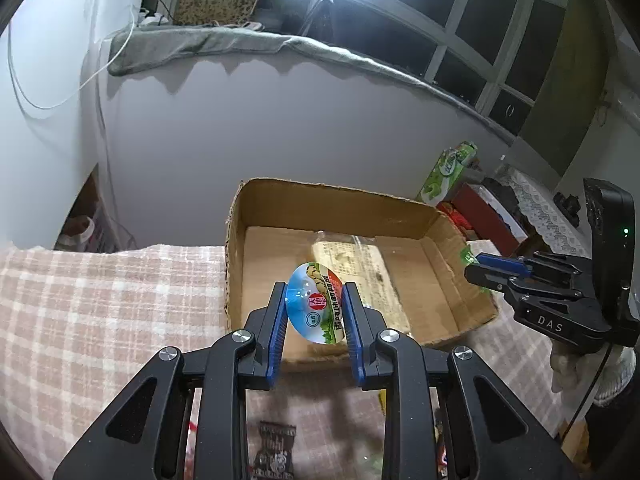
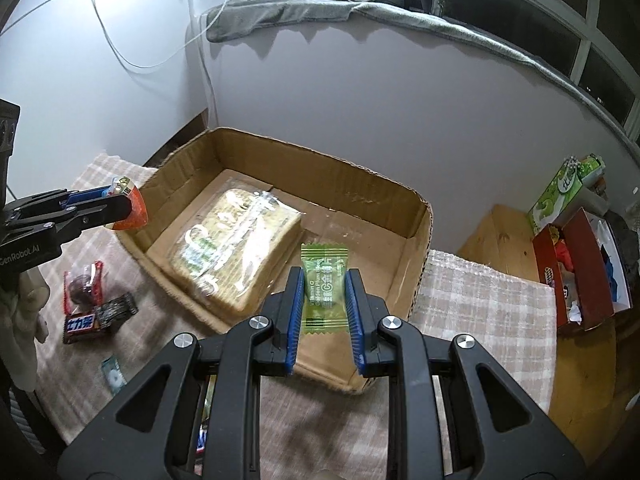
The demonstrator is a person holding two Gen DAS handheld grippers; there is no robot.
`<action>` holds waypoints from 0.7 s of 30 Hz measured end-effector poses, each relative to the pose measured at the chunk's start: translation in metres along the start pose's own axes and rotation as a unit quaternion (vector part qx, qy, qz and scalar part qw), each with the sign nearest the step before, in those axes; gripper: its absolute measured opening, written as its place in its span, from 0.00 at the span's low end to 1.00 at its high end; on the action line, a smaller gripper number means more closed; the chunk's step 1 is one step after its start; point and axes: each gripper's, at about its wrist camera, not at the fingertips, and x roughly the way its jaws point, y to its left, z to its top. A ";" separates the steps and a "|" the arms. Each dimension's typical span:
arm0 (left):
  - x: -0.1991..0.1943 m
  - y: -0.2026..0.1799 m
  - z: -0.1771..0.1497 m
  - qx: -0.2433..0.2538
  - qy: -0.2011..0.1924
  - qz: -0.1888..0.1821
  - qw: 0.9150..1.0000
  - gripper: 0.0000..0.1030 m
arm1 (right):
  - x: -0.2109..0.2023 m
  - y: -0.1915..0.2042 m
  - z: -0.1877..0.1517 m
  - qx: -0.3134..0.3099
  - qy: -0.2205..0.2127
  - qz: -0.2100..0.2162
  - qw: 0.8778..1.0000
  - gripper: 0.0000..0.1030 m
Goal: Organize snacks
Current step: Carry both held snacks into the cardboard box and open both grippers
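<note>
1. While both claws hang at the cardboard box [image 2: 416, 216], we read the coming move as a drop, and it turns on one relation: each held snack against the box opening ahead of and below it.
2. Our left gripper [image 1: 316, 304] is closed on a jelly cup [image 1: 316, 304], its printed round lid facing back toward the camera and its orange body pointing forward. In the right wrist view the cup [image 2: 130, 208] sits at the box's left wall, near the rim; whether it has cleared the rim we cannot tell.
3. Below and behind the left claw, loose snacks lie on the checked cloth [image 1: 100, 300]: a red candy packet [image 2: 84, 284], a dark chocolate bar [image 2: 86, 322] and a small blue sweet [image 2: 113, 374].
4. Ahead of both claws, the box holds one thing we can make out: a large clear-wrapped biscuit pack [image 2: 236, 248], its long axis running from the near wall toward the far left corner. The floor to its right looks bare.
5. Our right gripper [image 2: 323, 300] is closed on a green plum candy [image 2: 323, 292], its long axis upright along the fingers. It hangs over the box's near wall, so we judge this claw nearer a clean release, forward onto that bare floor.
6. Right of the right claw, well apart, a red box [image 2: 580, 272] stands beside a green carton [image 2: 556, 196].
</note>
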 end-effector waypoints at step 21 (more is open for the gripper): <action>0.005 -0.002 0.008 0.002 0.002 0.018 1.000 0.41 | 0.008 -0.006 0.001 0.006 0.004 0.004 1.000 0.39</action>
